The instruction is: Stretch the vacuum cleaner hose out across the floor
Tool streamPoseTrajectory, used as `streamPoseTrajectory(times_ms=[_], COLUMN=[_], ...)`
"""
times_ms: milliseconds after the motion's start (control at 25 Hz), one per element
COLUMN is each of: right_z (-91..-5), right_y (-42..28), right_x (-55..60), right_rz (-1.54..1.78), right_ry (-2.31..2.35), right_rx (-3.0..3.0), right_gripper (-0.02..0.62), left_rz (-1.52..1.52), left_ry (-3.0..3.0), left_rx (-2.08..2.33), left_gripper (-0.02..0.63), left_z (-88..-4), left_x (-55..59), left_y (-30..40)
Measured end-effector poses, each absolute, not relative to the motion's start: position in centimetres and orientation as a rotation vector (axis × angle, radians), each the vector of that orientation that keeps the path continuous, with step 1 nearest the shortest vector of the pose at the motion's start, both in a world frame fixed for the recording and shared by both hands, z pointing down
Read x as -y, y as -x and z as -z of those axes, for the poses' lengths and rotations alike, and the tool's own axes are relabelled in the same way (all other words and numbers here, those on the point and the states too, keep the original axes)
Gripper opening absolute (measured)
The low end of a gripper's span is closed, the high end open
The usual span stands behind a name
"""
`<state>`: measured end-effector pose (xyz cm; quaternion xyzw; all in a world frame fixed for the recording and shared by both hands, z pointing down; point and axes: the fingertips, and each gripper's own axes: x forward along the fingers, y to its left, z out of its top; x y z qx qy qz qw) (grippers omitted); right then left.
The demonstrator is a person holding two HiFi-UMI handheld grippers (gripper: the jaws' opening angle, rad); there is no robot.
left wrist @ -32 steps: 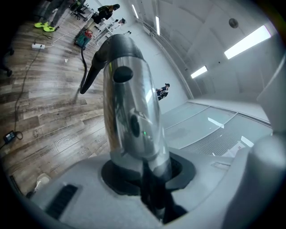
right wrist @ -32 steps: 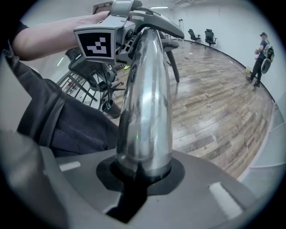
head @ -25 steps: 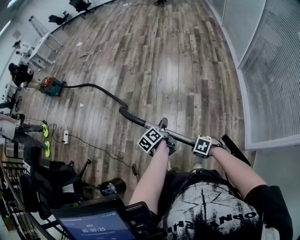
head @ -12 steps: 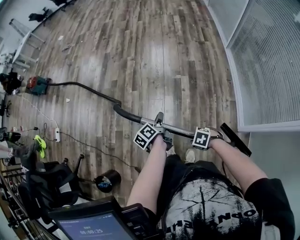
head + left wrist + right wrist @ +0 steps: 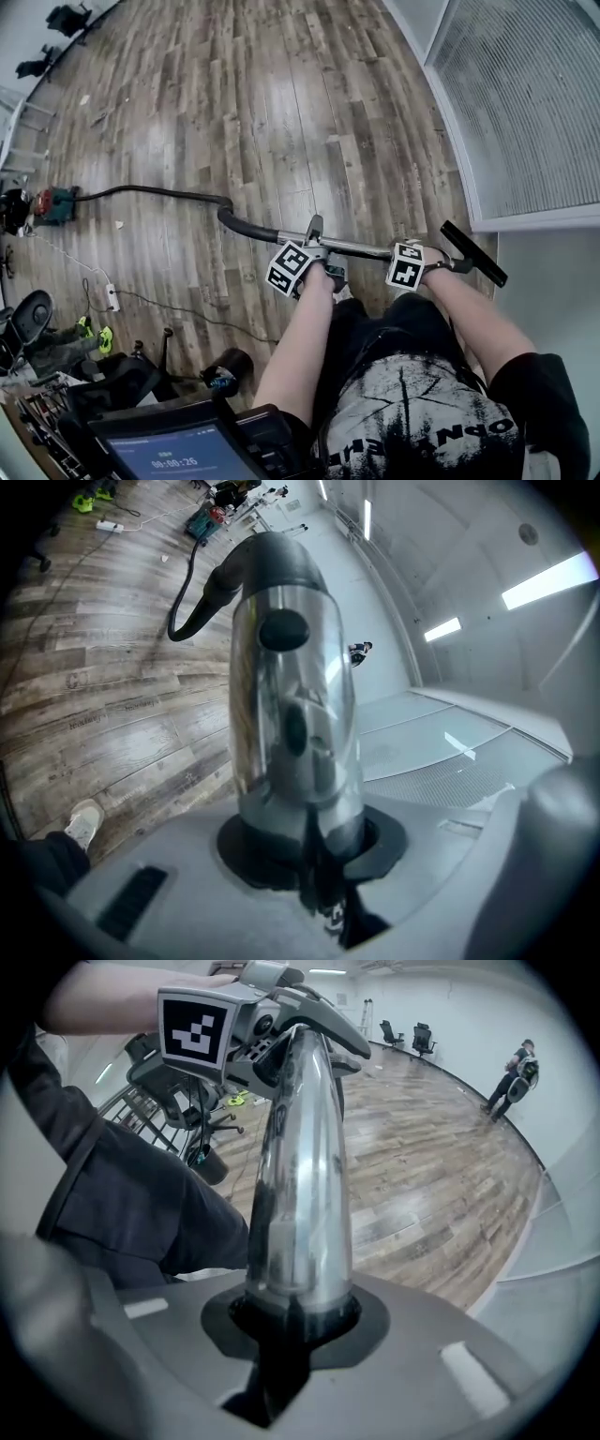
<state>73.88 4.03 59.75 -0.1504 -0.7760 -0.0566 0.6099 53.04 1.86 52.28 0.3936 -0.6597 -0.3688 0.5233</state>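
Black-and-white square markers (image 5: 289, 268) on left gripper (image 5: 319, 251) and right gripper (image 5: 437, 263) along chrome wand (image 5: 361, 248)

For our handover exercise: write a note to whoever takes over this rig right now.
Left tool: shut on the wand near its handle; its jaws have just been closing on it.
Right tool: shut on the wand, nearer the floor nozzle.
Hose: runs across the floor from the vacuum cleaner to the wand, bent beside the handle.
Done: hose mostly laid out.
Left: probably pull that bend straight.
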Motion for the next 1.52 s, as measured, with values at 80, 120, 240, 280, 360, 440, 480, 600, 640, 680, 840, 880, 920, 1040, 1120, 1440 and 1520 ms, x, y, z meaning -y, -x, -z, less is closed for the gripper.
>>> streamPoseTrajectory(times_ms=[80, 120, 240, 280, 360, 440, 480, 600, 640, 680, 840, 880, 920, 1040, 1120, 1440, 1520], right_z=[-60.5, -61.0, -62.6, -63.3, -64.5, -66.0, -66.9, -69.4, -70.2, -71.0, -74.7, -75.6, -76.5, -78.9, -81.0, -95.4, -99.5], right_y=[-75.5, -76.5, -78.5, -79.0, -80.3, -81.9, -82.4, -83.3, -83.6, -84.1, -85.6, -86.0, -86.3, -87.2, -88.2, -90.7, -91.5], right_x=[-3.4, -3.1, -2.1, -1.8, -1.5, -1.7, -1.7, -0.3, 0.1, 0.5, 1.8, 2.1, 2.4, 3.7, 4.6, 7.8, 8.3], right_rz=[0.133, 0.133, 0.133, 0.133, 0.125, 0.106, 0.100, 0.097, 0.096, 0.096, 0.097, 0.099, 0.101, 0.104, 0.098, 0.092, 0.097], right_ry=[0.326, 0.321, 0.324, 0.329, 0.337, 0.341, 0.341, 0.333, 0.329, 0.326, 0.325, 0.328, 0.330, 0.329, 0.328, 0.299, 0.294], right_rx=[1.796, 1.795, 1.791, 1.788, 1.773, 1.753, 1.747, 1.750, 1.752, 1.753, 1.756, 1.755, 1.756, 1.767, 1.772, 1.812, 1.824], right_gripper=[0.072, 0.072, 0.072, 0.071, 0.071, 0.071, 0.071, 0.071, 0.071, 0.071, 0.071, 0.071, 0.071, 0.071, 0.071, 0.071, 0.071], left_rz=[0.876, 0.874, 0.879, 0.881, 0.878, 0.862, 0.856, 0.850, 0.849, 0.848, 0.850, 0.852, 0.853, 0.852, 0.850, 0.812, 0.809], left_ry=[-0.936, -0.933, -0.932, -0.931, -0.924, -0.909, -0.906, -0.917, -0.923, -0.929, -0.963, -0.970, -0.975, -0.993, -1.018, -1.094, -1.110], left_rx=[1.576, 1.573, 1.575, 1.577, 1.569, 1.551, 1.545, 1.539, 1.534, 1.529, 1.509, 1.512, 1.514, 1.510, 1.503, 1.482, 1.479], left_gripper=[0.066, 0.066, 0.066, 0.066, 0.069, 0.072, 0.074, 0.077, 0.077, 0.077, 0.081, 0.081, 0.081, 0.083, 0.086, 0.089, 0.089], left_z=[-53.3, -53.8, -55.6, -56.3, -57.9, -59.9, -60.9, -63.4, -64.2, -65.0, -68.3, -69.0, -69.8, -72.1, -73.8, -87.1, -90.9], left_x=[-1.2, -0.9, 0.0, 0.3, 0.7, 0.7, 0.8, 2.4, 2.9, 3.3, 4.8, 5.1, 5.4, 6.9, 7.9, 11.5, 12.0], left_y=[-54.6, -55.6, -57.6, -58.0, -59.2, -60.7, -61.2, -62.2, -62.6, -63.1, -64.7, -65.0, -65.2, -66.4, -67.4, -70.6, -71.7])
